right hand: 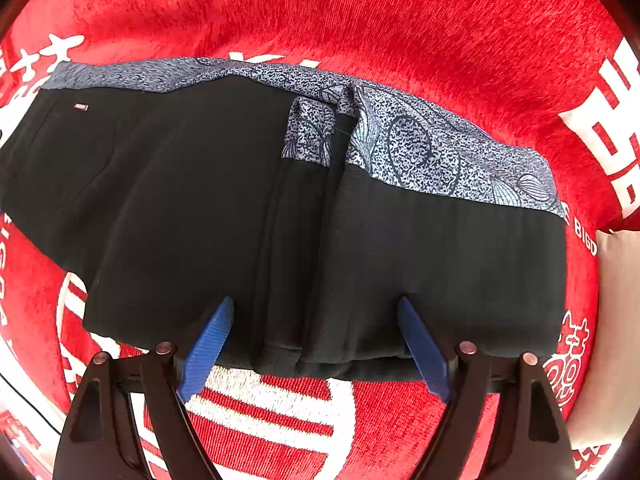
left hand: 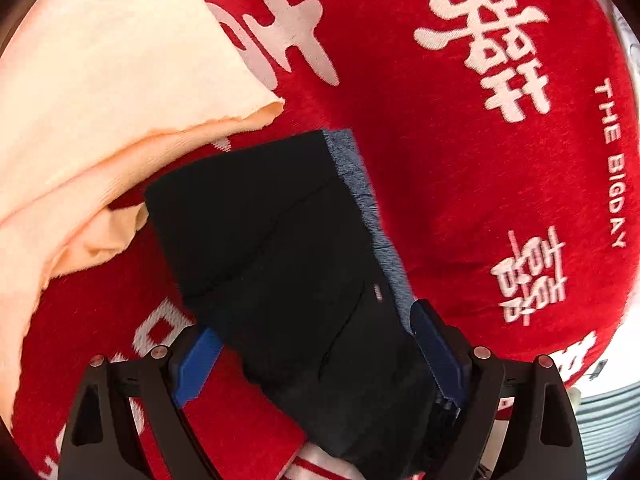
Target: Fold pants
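The black pants [right hand: 224,216] with a blue-grey patterned waistband [right hand: 440,152] lie folded into a compact block on a red cloth. In the left wrist view the same pants [left hand: 280,248] run away from me, their near end between my left gripper's [left hand: 320,356] open blue fingers [left hand: 198,364]. My right gripper [right hand: 316,320] is open, its blue fingers [right hand: 208,344] spread at the near folded edge of the pants and touching the fabric without pinching it.
The red cloth [left hand: 460,208] has white characters and the words THE BIGDAY. A peach garment [left hand: 100,120] lies bunched at the left, next to the pants. A pale object [right hand: 616,280] sits at the right edge of the right wrist view.
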Demonstrator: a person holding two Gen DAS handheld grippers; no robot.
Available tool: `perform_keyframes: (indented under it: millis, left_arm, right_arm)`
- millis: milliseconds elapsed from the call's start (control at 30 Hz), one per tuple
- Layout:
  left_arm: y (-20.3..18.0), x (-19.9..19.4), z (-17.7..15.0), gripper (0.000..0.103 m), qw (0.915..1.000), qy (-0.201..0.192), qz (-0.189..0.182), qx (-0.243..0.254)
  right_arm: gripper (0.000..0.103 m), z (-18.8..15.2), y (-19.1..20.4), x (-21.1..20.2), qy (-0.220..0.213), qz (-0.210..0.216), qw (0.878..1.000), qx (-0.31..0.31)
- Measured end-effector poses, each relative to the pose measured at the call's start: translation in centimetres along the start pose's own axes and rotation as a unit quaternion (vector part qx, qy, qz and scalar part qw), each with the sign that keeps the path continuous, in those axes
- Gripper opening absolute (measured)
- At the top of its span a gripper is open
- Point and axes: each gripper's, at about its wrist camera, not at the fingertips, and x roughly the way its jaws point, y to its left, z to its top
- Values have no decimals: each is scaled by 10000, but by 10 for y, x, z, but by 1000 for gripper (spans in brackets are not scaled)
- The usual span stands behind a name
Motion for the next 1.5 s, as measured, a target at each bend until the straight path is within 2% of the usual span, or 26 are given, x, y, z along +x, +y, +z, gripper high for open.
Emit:
perform_keyframes:
  millis: [133,200,233,267,300,333,433,533,667,700,800,867,1000,1133,1200,1333,1500]
  left_arm:
    - [-3,10,1,90,9994,17,350,-74]
    - [-12,13,0,88,9975,33,703,80]
    - [-15,12,0,78,9961,22,869,139]
    - [-20,13,-1,70,9925,14,1192,257]
    - [-22,13,-1,49,9900,20,1368,344]
    - [-24,13,-1,39,9866,58,1558,479]
    - [-33,8,-2,28,9836,27,1646,742]
    - [-59,4,-12,27,9695,-153,1970,1451]
    - [-101,1,-39,27,9369,-486,2295,2594]
    - [-107,0,-43,27,9321,-519,2307,2745]
    - [-125,-2,-58,27,9101,-631,2381,3333]
    - [-133,0,-65,27,9008,-649,2404,3557]
    - [-141,-1,-70,27,8926,-676,2363,3781]
    - [-143,0,-73,27,8876,-691,2337,3910]
    - [-143,0,-75,27,8864,-700,2323,3943]
    - [-145,1,-79,27,8810,-738,2335,4047]
    - [-146,1,-83,27,8763,-781,2339,4139]
  right_arm:
    - [87,0,-1,1,-1,6,10000,3]
    - [87,0,-1,1,0,10,10000,-3]
    - [87,0,-1,1,7,12,10000,-8]
    - [87,1,-2,0,21,20,10000,-12]
    - [87,2,-3,-1,36,30,10000,-19]
    - [87,3,-4,-3,54,32,10000,-32]
    - [79,5,-7,-20,-35,40,10000,-17]
    - [75,10,-11,-42,-209,390,9989,145]
    - [75,35,-11,-60,-107,1308,9908,342]
    - [75,45,-9,-64,-72,1576,9868,359]
    - [79,84,12,-79,-9,2170,9760,167]
    - [80,114,35,-87,77,2519,9677,-63]
    - [81,166,90,-97,442,3089,9491,-432]
    - [84,196,142,-104,580,3187,9410,-979]
    - [84,207,173,-101,857,3211,9338,-1324]
    - [84,213,220,-85,1385,2976,9268,-1825]
    - [84,213,244,-61,1724,2516,9304,-2035]
